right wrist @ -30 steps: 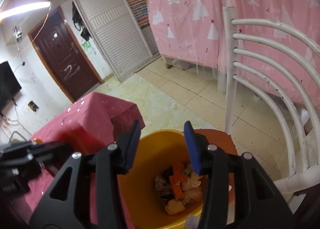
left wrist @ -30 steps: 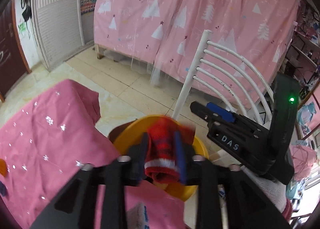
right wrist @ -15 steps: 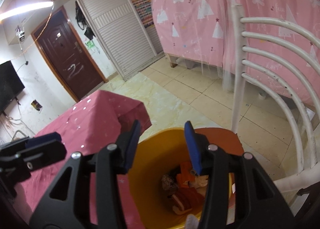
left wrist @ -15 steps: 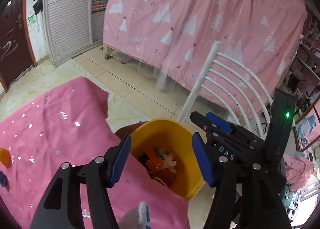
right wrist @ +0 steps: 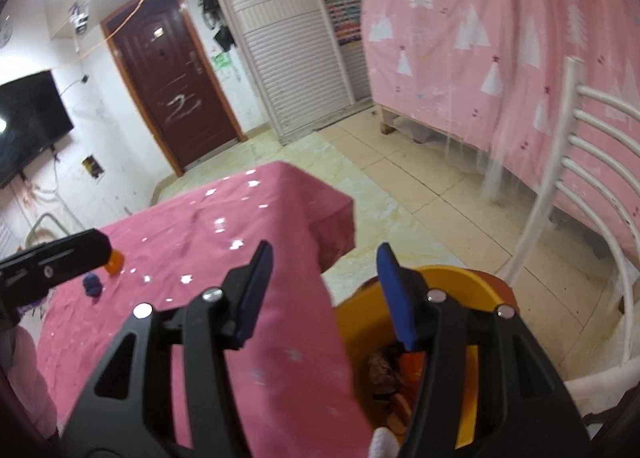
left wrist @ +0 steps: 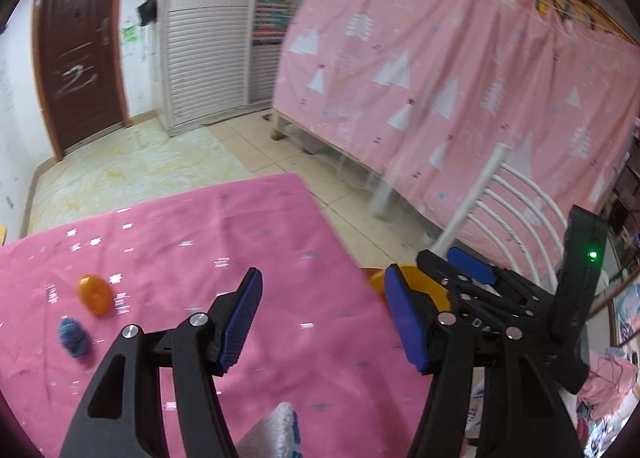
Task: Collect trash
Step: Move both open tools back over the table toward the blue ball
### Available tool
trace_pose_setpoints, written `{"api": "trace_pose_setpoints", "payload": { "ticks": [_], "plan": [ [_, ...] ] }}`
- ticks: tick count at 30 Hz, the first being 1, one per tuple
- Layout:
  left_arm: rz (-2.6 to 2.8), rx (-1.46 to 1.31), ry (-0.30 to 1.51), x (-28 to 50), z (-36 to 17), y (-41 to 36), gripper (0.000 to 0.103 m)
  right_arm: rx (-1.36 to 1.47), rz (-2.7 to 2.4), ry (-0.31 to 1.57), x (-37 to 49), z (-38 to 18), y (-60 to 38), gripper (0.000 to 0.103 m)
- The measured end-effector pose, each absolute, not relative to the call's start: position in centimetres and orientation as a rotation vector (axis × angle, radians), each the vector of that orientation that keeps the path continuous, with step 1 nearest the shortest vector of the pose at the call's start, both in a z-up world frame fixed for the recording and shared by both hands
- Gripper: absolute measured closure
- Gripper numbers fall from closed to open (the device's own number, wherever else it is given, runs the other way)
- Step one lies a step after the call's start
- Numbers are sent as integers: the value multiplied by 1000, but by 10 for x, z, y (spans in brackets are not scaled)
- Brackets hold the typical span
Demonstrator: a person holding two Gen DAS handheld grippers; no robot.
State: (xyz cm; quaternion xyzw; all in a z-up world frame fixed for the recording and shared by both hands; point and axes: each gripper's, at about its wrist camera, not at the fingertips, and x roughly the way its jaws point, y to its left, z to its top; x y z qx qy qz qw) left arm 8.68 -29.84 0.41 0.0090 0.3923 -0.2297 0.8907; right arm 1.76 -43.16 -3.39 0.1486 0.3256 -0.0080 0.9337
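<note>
Left wrist view: my left tool (left wrist: 322, 322) spread, empty; orange piece (left wrist: 94, 294), blue knit ball (left wrist: 73, 337) lay ahead-left on bench (left wrist: 280, 225), looked light; ball soft, pinch across middle. Right tool (right wrist: 322, 292) opening, empty.

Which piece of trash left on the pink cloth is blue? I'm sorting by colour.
The small fuzzy blue ball; the orange oval piece right beside it is smooth and larger.

Left gripper (left wrist: 324, 322) above pink tablecloth (left wrist: 192, 242)
</note>
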Motion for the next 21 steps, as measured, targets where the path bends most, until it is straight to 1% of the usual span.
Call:
{"api": "trace_pose_setpoints", "payload": {
  "ticks": [6, 9, 21],
  "plan": [
    [-388, -37, 813, 99, 3, -240, 47, 247, 47, 684, 39, -26, -386, 50],
    [-346, -57, 809, 105, 1, -212, 47, 213, 80, 693, 49, -22, -361, 44],
    [-186, -134, 852, 130, -22, -117, 47, 116, 191, 734, 84, -21, -285, 44]
  ]
}}
